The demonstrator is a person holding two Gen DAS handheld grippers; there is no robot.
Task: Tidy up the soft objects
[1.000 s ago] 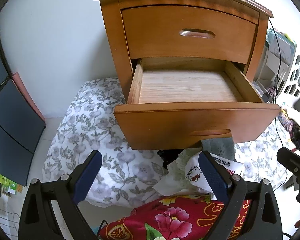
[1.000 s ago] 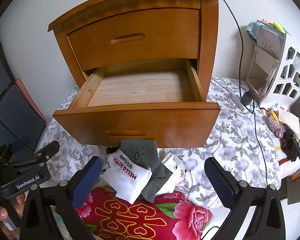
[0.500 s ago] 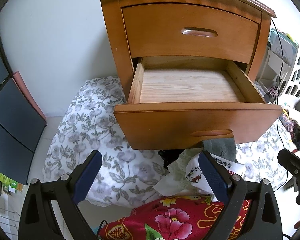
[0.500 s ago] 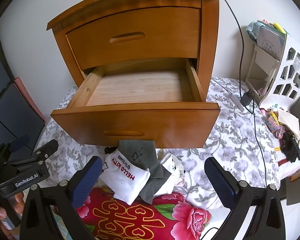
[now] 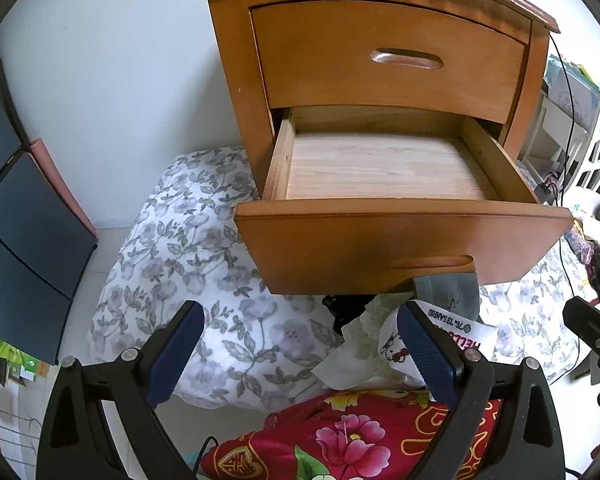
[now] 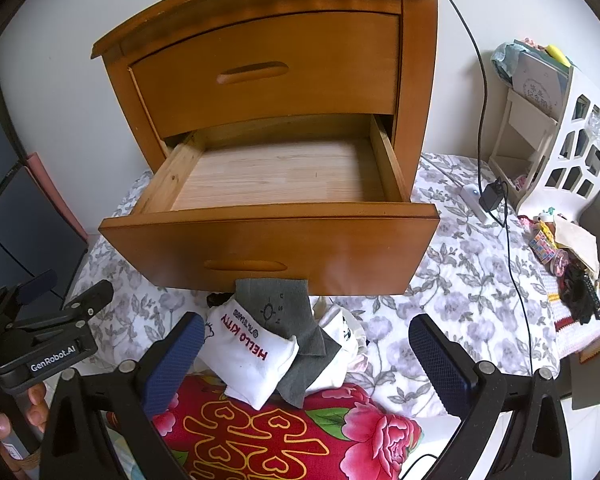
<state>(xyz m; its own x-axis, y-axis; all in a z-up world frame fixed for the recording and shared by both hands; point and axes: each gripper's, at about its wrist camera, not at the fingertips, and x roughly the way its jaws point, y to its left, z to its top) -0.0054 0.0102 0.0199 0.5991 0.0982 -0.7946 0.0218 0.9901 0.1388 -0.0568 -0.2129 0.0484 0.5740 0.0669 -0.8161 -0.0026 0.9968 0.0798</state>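
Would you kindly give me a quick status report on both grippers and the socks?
Left gripper open, empty. Right gripper open, empty. Socks piled below open, empty drawer. Nothing blocking.

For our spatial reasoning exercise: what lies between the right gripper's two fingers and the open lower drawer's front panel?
In the right wrist view, white Hello Kitty socks and a grey sock lie between the open right gripper and the drawer front.
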